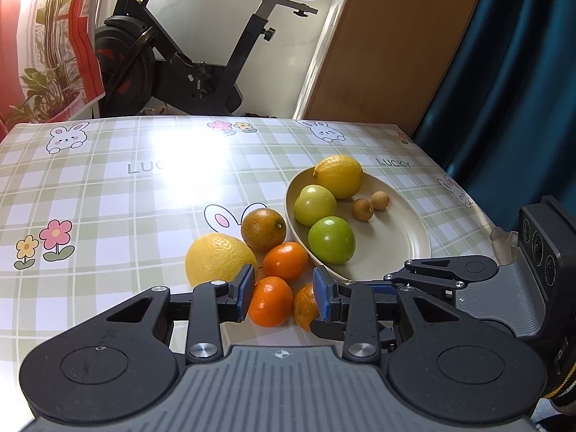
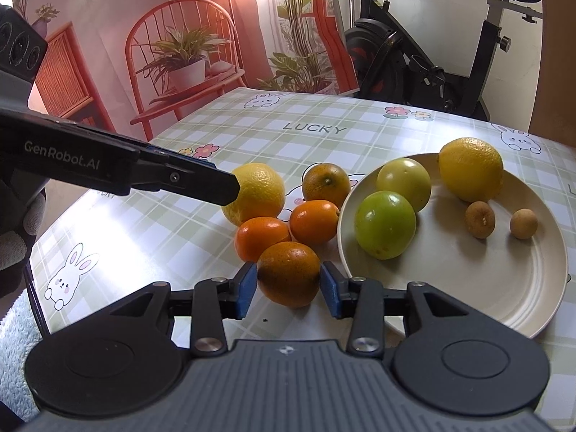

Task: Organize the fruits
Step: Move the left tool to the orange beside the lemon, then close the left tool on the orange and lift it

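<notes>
Fruits lying in two groups on the checked tablecloth (image 2: 288, 136): loose cluster at left, plate (image 2: 504, 288) at right.

Loose, left to right in the right wrist view: large lemon (image 2: 259, 194), three small oranges (image 2: 262, 237) (image 2: 314, 221) (image 2: 288, 273), and behind them a darker greenish orange (image 2: 325, 185). All touching or nearly touching, nearest ones just beside the plate rim.

On the plate: two green fruits (image 2: 385, 225) (image 2: 404, 181), second lemon (image 2: 471, 169), two small brown longan-like fruits (image 2: 480, 220) (image 2: 523, 224).

Left gripper (image 1: 280, 289) hovering over the cluster, jaws parted, bracketing one small orange (image 1: 270, 300), pads not pressing. Seen from the right wrist as a dark finger crossing in front of the large lemon.

Right gripper (image 2: 289, 282) low at the nearest orange, jaws apart, blue pads (image 2: 248, 284) flanking it closely; contact hard to confirm, looking like slight gaps.

Step in hand, judging: lining up picks of loose citrus for the plate. Next calling for closing squarely on each fruit's widest part, lifting clear of neighbours, setting down in the bare plate area. Round fruit likely rolling if nudged.
</notes>
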`<state>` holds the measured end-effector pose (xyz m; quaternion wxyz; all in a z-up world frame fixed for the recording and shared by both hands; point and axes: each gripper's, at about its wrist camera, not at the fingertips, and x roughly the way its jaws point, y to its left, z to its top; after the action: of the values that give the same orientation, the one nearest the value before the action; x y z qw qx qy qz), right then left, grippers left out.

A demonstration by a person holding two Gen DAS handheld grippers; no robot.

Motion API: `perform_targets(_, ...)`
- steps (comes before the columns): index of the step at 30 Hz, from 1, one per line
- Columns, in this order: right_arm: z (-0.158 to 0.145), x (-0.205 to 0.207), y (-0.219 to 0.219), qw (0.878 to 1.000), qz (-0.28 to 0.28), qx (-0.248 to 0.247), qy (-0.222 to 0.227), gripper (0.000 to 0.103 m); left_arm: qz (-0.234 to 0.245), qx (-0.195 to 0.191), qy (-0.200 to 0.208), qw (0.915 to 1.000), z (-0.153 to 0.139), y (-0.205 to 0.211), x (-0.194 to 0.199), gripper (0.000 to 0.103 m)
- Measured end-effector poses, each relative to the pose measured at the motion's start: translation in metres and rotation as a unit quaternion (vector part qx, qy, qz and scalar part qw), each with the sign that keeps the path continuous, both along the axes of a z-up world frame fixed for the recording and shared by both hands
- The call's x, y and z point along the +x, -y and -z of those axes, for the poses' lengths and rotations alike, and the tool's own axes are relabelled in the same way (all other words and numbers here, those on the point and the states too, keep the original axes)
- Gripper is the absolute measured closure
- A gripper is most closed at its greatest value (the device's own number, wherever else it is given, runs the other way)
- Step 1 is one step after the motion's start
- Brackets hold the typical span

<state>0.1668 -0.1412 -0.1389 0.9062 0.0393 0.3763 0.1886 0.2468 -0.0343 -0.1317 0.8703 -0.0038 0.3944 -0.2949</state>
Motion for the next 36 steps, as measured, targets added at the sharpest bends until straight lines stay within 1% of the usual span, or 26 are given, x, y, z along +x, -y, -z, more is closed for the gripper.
perform_targets(6,0.007,0.005,-0.001,1.000,0.003,0.006,-0.012,0.055,0.011,0.000,-0.011,0.9999,0.009,0.008,-0.001,0.066)
perform_targets(15,0.016,0.009,-0.001,1.000,0.005,0.016,-0.027,0.055,0.016,0.000,-0.023,0.9996,0.022,0.021,-0.004,0.066)
perform_targets(17,0.016,0.008,-0.001,1.000,0.005,0.017,-0.023,0.055,0.019,0.006,-0.019,0.9996,0.024,0.025,-0.006,0.066)
perform_targets(20,0.016,0.007,0.000,1.000,0.006,0.020,-0.021,0.055,0.021,0.017,0.001,0.9996,0.024,0.032,-0.010,0.066)
perform_targets(25,0.018,0.001,0.003,0.999,0.009,0.027,-0.018,0.056,0.019,0.030,0.015,0.9993,0.028,0.041,-0.018,0.066)
perform_targets(30,0.018,-0.006,0.007,0.999,0.014,0.037,-0.017,0.056,0.007,0.017,0.005,0.9998,0.031,0.044,-0.024,0.066)
perform_targets(36,0.017,-0.013,0.009,0.999,0.018,0.041,-0.016,0.056,-0.021,0.003,-0.004,0.9998,0.035,0.042,-0.027,0.065)
